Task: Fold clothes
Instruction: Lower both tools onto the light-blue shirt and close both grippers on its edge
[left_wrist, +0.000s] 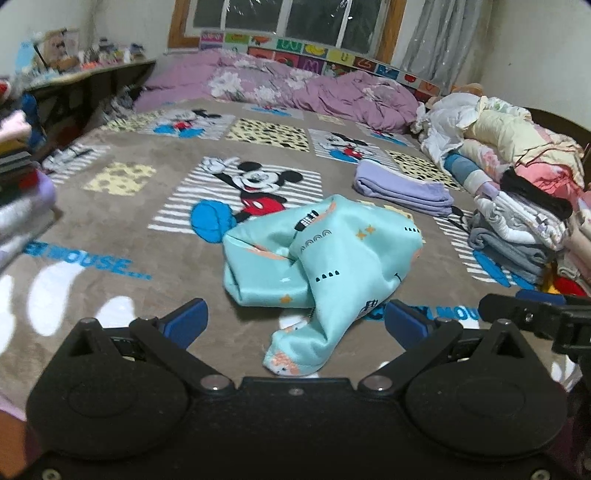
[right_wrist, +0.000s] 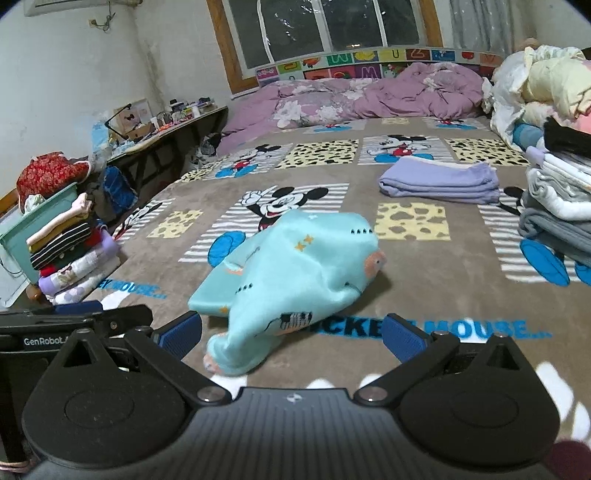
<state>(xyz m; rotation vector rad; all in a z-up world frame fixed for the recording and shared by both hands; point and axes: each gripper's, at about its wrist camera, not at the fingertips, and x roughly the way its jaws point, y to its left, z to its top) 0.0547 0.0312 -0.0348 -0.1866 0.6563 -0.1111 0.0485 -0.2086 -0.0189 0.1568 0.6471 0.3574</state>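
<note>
Crumpled turquoise garment, printed with stars and small cartoon figures, lies in a loose heap on the Mickey Mouse blanket, directly ahead of both tools and just beyond their blue pads. Left gripper is spread wide and holds nothing; one dangling corner of the cloth reaches down between its fingers. Right gripper is likewise spread wide and empty, the garment's lowest tip lying between its fingers.

Ahead and to the right of both sits a folded lavender garment. Further right is a stack of folded grey and white clothes. Far to the left of the right gripper, a green bin holds a red patterned bundle, with a pile of folded clothes beside it.
</note>
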